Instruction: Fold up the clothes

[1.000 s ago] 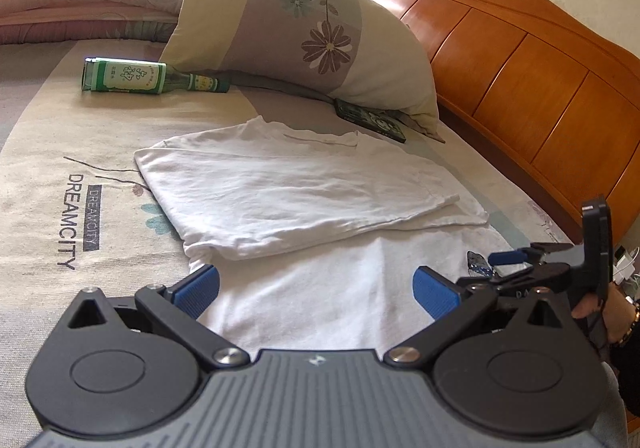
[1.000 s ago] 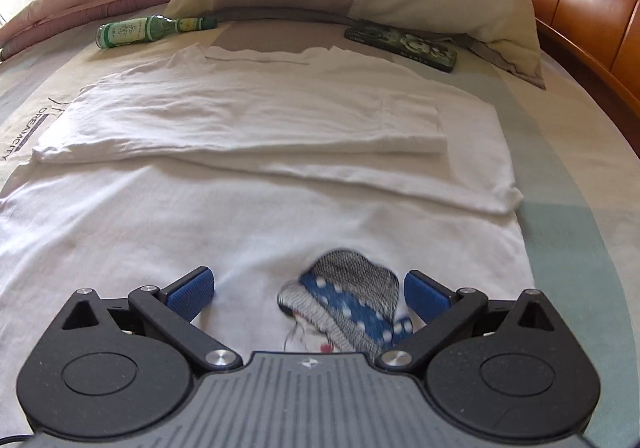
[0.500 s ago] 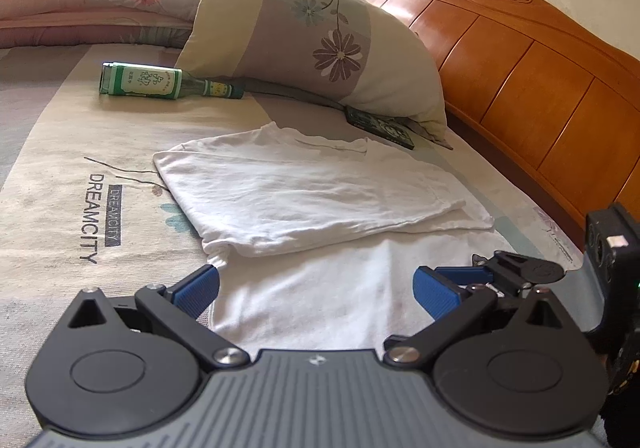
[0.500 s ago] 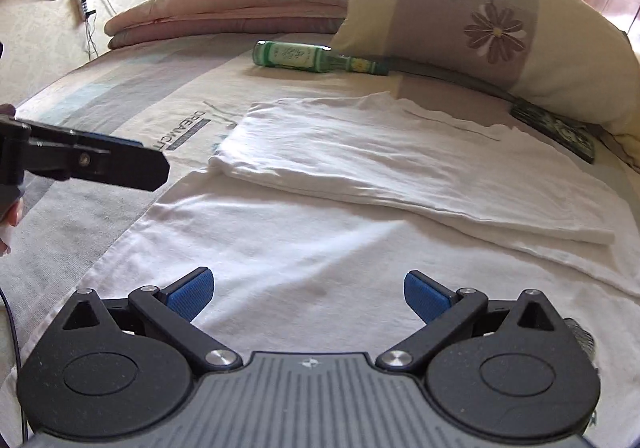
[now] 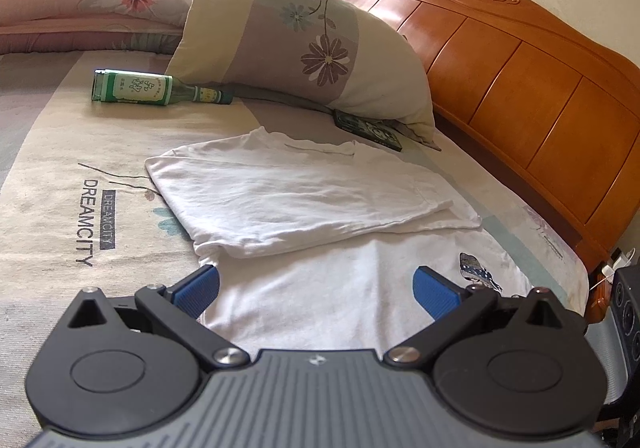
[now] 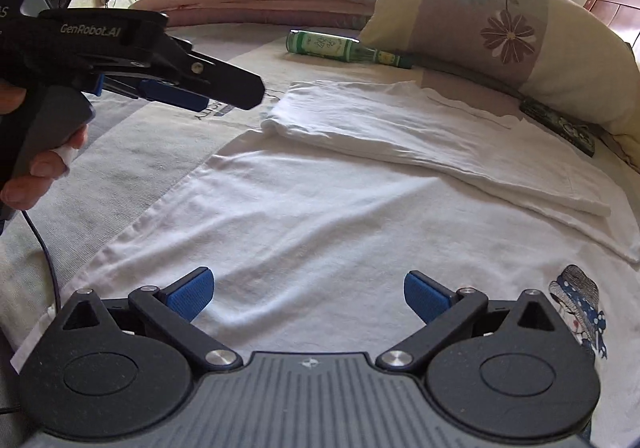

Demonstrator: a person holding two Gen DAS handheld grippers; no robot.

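Bed (image 5: 48, 207): shirt (image 5: 320, 288) btwn open fingers (image 5: 196, 286).

The near part of the white cotton T-shirt (image 6: 320, 215) lies flat and bare on the bed (image 5: 48, 151), so the right tool (image 6: 306, 294), its blue pads spread wide, has open cloth ahead of it. To its left the left tool (image 6: 224, 91) hangs over the bed's beige sheet and bars that side. Farther back, a green glass bottle (image 5: 148, 89) lies on its side beside a big flower-printed pillow (image 5: 304, 47), and a dark flat patterned box (image 5: 368, 129) sits touching the pillow's lower edge, near the shirt's collar. The orange-brown wooden headboard (image 5: 520, 87) closes the right side. Left of the shirt the sheet is clear.
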